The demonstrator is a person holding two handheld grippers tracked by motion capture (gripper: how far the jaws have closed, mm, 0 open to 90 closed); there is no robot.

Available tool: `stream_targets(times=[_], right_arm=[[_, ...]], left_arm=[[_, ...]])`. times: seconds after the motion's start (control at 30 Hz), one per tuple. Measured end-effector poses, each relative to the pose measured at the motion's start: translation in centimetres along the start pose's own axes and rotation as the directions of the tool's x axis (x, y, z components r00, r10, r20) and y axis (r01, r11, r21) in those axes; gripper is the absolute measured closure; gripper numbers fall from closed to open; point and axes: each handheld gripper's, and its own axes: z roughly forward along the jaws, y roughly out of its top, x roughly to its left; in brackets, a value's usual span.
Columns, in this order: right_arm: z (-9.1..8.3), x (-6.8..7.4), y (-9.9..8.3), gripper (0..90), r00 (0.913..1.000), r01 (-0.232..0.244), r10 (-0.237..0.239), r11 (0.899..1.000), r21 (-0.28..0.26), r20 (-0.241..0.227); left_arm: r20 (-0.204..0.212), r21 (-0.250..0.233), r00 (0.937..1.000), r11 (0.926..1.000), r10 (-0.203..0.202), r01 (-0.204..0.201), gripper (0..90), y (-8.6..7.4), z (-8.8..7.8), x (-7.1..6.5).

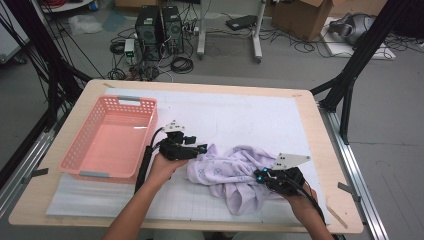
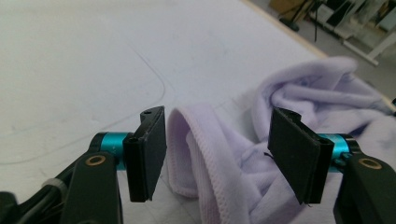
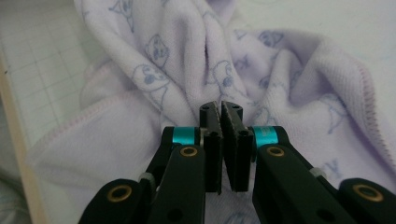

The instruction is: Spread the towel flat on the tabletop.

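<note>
A pale lilac towel point(image 1: 230, 172) with small bear prints lies crumpled on the white grid mat point(image 1: 240, 115), near the table's front. My left gripper point(image 1: 202, 148) is at the towel's left end. In the left gripper view it point(image 2: 217, 149) stands open, with a hemmed fold of the towel point(image 2: 196, 154) between its jaws and clear of both pads. My right gripper point(image 1: 259, 175) is at the towel's right side. In the right gripper view it point(image 3: 219, 109) is shut, and folds of the towel point(image 3: 154, 60) converge at its tips, pinched there.
An empty pink plastic basket point(image 1: 117, 102) stands at the left of the wooden table point(image 1: 320, 145). Behind the towel the mat is bare. Computer towers point(image 1: 159, 30), cables and a cardboard box point(image 1: 300, 17) are on the floor beyond the table.
</note>
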Motion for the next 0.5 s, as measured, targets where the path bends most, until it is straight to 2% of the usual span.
stream_targets(times=[0.13,0.2,0.27,0.3,0.33,0.4,0.43,0.5], right_arm=[[0.0,0.2,-0.9,87.2,0.9995,0.003,-0.002,0.999,0.053,-0.03],[-0.1,0.3,-1.1,87.1,0.9985,0.004,-0.001,0.999,0.054,-0.055],[-0.1,0.3,-1.0,86.5,0.9977,-0.004,0.008,0.998,0.062,-0.068],[-0.1,0.2,-0.8,84.9,0.9969,-0.007,0.012,0.998,0.062,-0.078],[-0.2,0.1,-0.7,80.6,0.9964,-0.01,0.015,0.998,0.061,-0.084],[-0.4,-0.2,0.0,67.5,0.9963,-0.032,0.034,0.999,0.027,-0.079],[-0.7,-0.6,0.6,65.4,0.9962,-0.05,0.05,0.999,-0.003,-0.072],[-1.0,-1.2,1.8,58.5,0.9965,-0.073,0.07,0.996,-0.057,-0.045]], left_arm=[[-0.001,0.072,0.9997,0.9971,0.024,-0.024,37.2,-0.4,1.5,-0.4],[0.004,0.08,0.9997,0.9965,0.024,-0.024,39.7,-0.6,1.9,-0.5],[0.022,0.098,0.9993,0.9947,0.029,-0.031,50.5,-0.7,2.2,-0.6],[0.026,0.107,0.9986,0.993,0.047,-0.049,63.1,-0.8,2.2,-0.6],[0.026,0.111,0.9977,0.9917,0.063,-0.066,71.5,-0.8,2.3,-0.7],[0.015,0.091,0.9964,0.9923,0.083,-0.084,77.7,-0.7,2.0,-0.8],[0.01,0.07,0.9964,0.9939,0.084,-0.085,78.8,-0.6,1.8,-0.8],[0.008,0.018,0.9981,0.9979,0.062,-0.062,79.3,-0.3,1.4,-0.8]])
